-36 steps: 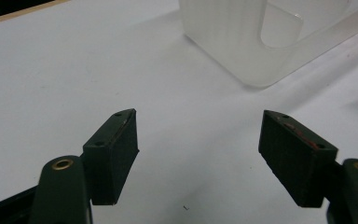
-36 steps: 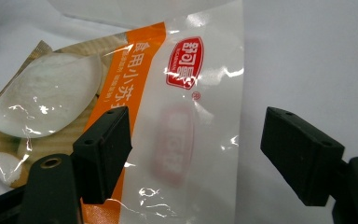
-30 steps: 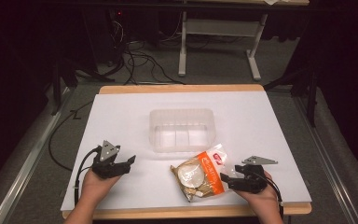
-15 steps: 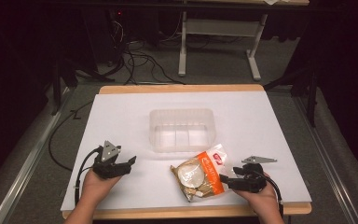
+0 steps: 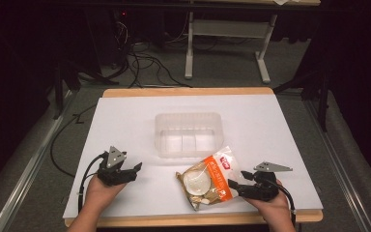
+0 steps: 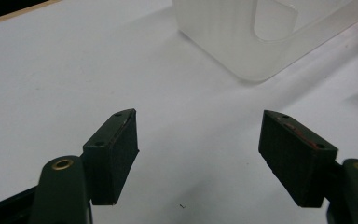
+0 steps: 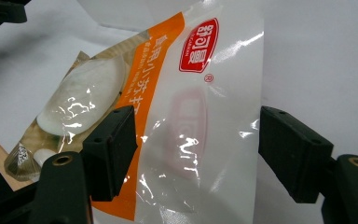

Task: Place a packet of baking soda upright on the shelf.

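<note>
An orange and white snack packet (image 5: 210,177) (image 7: 168,116) lies flat near the table's front edge, in front of a clear plastic tub (image 5: 188,134) (image 6: 261,32). My right gripper (image 5: 237,180) (image 7: 198,149) is open at the packet's right end, one jaw on either side of its white edge, with the packet resting on the table. My left gripper (image 5: 134,169) (image 6: 200,154) is open over bare white table at the front left, with nothing between its jaws; the tub's corner stands ahead of it.
The white tabletop (image 5: 125,125) has a wooden rim at front and back. Beyond the table are cables on the floor (image 5: 140,63) and a white desk frame (image 5: 227,34). Open table surface lies left and right of the tub.
My right gripper has edged slightly left toward the packet, so its jaws now straddle the packet's edge. The left gripper and the tub have stayed put.
</note>
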`<state>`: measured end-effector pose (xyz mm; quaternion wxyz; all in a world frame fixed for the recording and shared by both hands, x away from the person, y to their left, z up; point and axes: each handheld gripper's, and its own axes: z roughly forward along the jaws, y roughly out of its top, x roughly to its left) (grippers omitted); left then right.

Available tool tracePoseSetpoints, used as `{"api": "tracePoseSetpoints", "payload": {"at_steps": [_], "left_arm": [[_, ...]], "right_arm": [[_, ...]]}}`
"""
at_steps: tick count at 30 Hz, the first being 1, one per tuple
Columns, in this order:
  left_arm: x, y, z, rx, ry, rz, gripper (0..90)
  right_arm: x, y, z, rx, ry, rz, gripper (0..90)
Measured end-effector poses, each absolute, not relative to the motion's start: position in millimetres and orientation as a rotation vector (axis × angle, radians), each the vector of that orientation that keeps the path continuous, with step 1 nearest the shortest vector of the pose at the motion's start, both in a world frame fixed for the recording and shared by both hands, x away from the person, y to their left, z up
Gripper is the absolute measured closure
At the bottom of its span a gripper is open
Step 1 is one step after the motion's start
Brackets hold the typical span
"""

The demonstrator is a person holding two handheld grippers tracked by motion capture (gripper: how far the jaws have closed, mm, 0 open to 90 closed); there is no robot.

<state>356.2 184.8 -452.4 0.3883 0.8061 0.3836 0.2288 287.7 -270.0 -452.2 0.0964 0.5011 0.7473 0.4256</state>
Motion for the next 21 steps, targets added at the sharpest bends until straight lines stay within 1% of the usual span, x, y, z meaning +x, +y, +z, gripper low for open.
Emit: {"api": "tracePoseSetpoints", "payload": {"at_steps": [3,5,10,15,18,19,20,21], "left_arm": [[356,185,-453,2.052,0.975,0.58,28.7],[356,185,-453,2.054,0.973,0.579,28.7],[356,184,-453,2.061,0.969,0.58,28.7],[356,183,-453,2.069,0.963,0.582,28.7],[356,182,-454,2.074,0.962,0.581,28.7],[356,182,-454,2.073,0.962,0.584,28.6],[356,182,-454,2.079,0.961,0.583,28.6],[356,182,-454,2.081,0.959,0.583,28.6]], "right_arm": [[285,-268,-449,1.459,2.203,1.284,31.3],[282,-267,-446,1.423,2.182,1.314,35.1],[271,-258,-436,1.329,2.149,1.378,34.8],[263,-248,-428,1.246,2.123,1.44,36.4],[260,-244,-426,1.209,2.128,1.464,42.1],[259,-243,-426,1.2,2.129,1.467,47.0],[258,-242,-425,1.175,2.128,1.48,54.3],[257,-241,-424,1.166,2.127,1.485,57.0]]}}
